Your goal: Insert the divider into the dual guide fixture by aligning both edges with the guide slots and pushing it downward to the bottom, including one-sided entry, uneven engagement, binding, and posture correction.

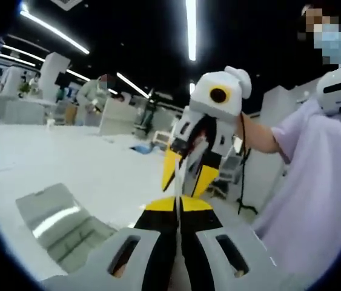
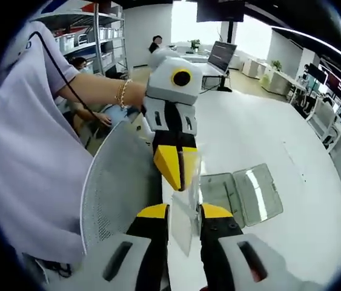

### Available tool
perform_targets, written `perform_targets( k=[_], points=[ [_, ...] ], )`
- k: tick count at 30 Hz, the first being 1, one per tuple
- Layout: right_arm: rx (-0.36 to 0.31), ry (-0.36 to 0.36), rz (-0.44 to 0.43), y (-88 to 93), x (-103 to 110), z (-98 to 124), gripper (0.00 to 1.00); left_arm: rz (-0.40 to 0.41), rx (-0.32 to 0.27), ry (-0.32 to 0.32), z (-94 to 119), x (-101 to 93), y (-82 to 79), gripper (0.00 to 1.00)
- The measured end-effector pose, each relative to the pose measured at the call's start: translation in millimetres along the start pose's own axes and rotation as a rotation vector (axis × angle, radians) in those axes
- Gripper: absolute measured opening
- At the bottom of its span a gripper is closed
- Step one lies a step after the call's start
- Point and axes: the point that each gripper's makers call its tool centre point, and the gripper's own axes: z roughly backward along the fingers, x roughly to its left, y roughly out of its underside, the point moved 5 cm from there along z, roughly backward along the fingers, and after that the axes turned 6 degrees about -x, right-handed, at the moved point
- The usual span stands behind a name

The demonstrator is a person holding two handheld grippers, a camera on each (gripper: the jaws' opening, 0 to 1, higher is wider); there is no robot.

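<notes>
The clear divider [image 2: 185, 225] hangs in the air over a white table [image 2: 261, 127], held between the two grippers, which face each other. My left gripper [image 1: 179, 205] is shut on the divider's near edge; it comes down from above in the right gripper view [image 2: 180, 177]. My right gripper [image 2: 185, 212] has its yellow-tipped jaws apart on either side of the sheet, and its spread jaws also show in the left gripper view [image 1: 188, 177]. The translucent guide fixture [image 2: 243, 195] lies on the table, below and to the side of the divider, also in the left gripper view [image 1: 61, 221].
A person in a lilac shirt [image 1: 321, 182] holds both grippers, close behind them. A grey perforated chair back [image 2: 119, 188] stands at the table's edge. Desks, monitors [image 2: 220, 56] and other people fill the room beyond the table.
</notes>
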Motion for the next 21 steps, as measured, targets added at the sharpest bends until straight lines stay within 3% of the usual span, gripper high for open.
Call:
perform_targets(
  k=[8, 18, 21],
  points=[
    [0.061, -0.02, 0.002, 25.2, 1.3, -16.9, 0.13, 0.01, -0.008, 0.0, 3.0, 2.8, 1.4, 0.0],
    [0.046, -0.023, -0.044, 26.2, 3.0, -15.2, 0.0, -0.001, -0.017, 0.02, 3.3, -1.8, 1.8, 0.0],
    [0.043, -0.035, -0.08, 27.6, 4.4, -14.9, 0.0, -0.014, -0.018, 0.018, 2.7, -2.7, 3.2, 0.0]
  ],
)
